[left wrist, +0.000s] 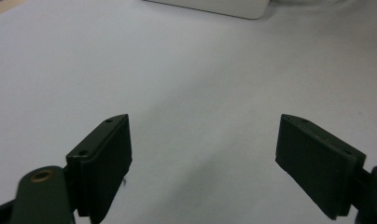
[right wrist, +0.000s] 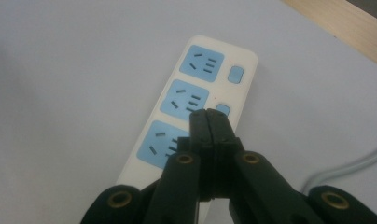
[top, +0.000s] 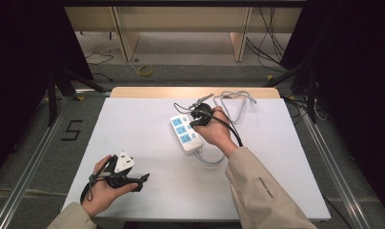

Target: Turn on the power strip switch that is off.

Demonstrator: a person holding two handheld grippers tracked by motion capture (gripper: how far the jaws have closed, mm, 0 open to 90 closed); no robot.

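On white table [top: 133,129]: power strip [top: 186,133], three blue sockets, grey cord; right gripper [right wrist: 208,116] clenched empty above middle socket; left gripper [left wrist: 203,149] released, well apart.

sleeves: beige jacket on both arms, the right sleeve [top: 262,191] has a small line of dark print along the forearm
left gripper [left wrist: 203,158]: black, with a white-grey three-cornered plate [top: 124,161] on top and a black cable looping off the back
jaw pads: flat matte black blocks with small screw holes
right gripper [right wrist: 208,122]: black too, brass-coloured rivets at the linkage joints, thin black cable trailing off it
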